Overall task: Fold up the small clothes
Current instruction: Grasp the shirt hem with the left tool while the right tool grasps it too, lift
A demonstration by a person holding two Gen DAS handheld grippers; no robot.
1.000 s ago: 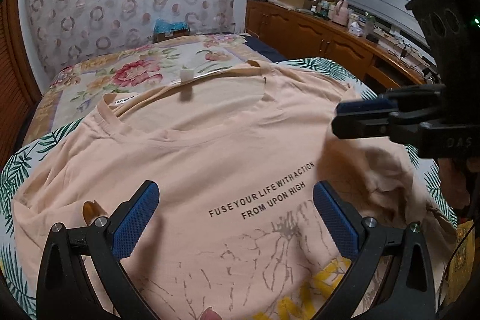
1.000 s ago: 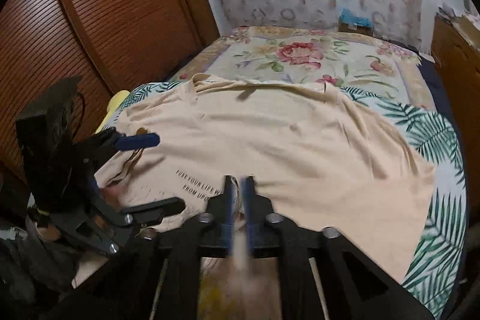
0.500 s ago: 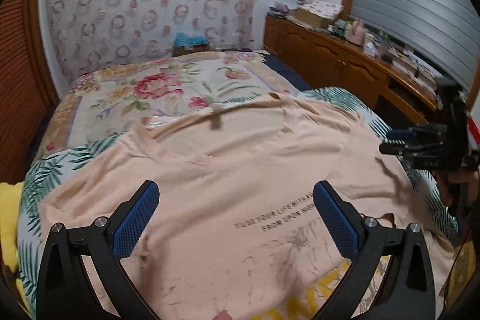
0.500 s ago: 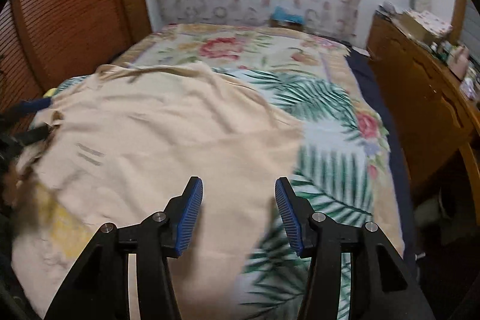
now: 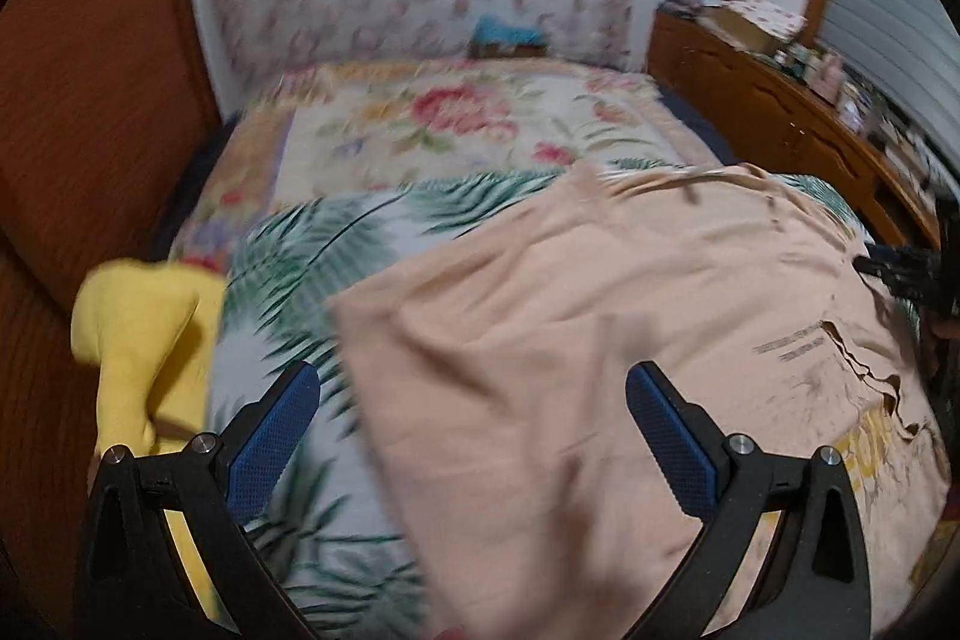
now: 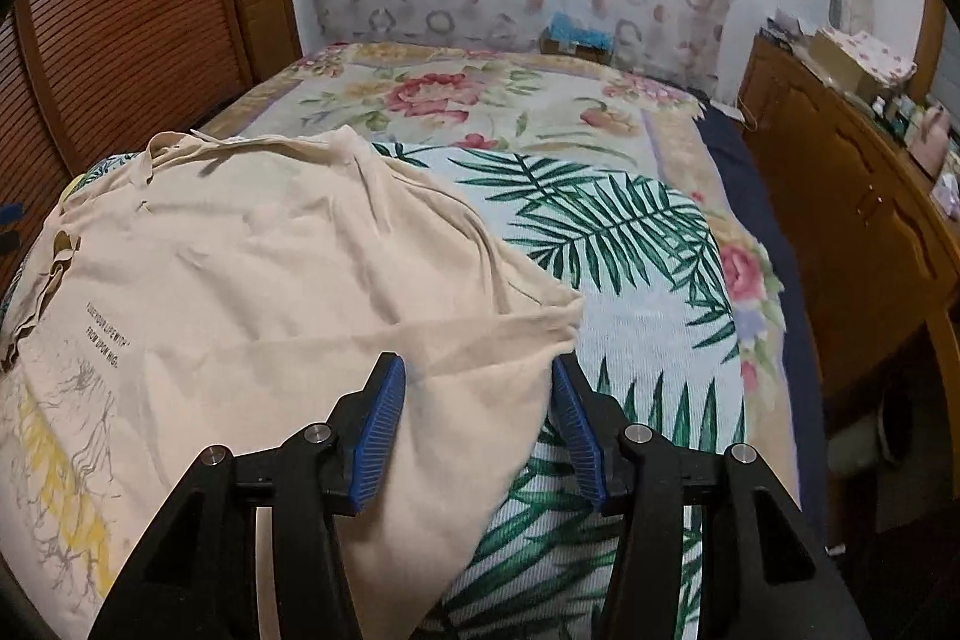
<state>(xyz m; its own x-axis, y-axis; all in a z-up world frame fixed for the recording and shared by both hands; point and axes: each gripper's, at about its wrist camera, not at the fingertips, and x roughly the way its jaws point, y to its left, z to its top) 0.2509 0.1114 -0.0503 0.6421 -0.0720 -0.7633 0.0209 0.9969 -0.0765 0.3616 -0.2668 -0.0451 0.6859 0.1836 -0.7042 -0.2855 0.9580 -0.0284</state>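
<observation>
Right wrist view showed the peach T-shirt [image 6: 252, 292] lying flat on the bed [image 6: 630, 232]. The right hand-held gripper [image 6: 477, 418] was half open over its right sleeve, holding nothing. The left hand-held gripper [image 5: 474, 436] was wide open and empty. Each should pinch a sleeve edge, then fold it inward.

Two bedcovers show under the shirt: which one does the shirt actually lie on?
The palm-leaf cover, white with green fronds. The shirt lies on it; the floral cover with pink roses lies beyond the collar, toward the wall.

My left picture is blurry all over; my right one is sharp. Soft room light, edges bend round.
</observation>
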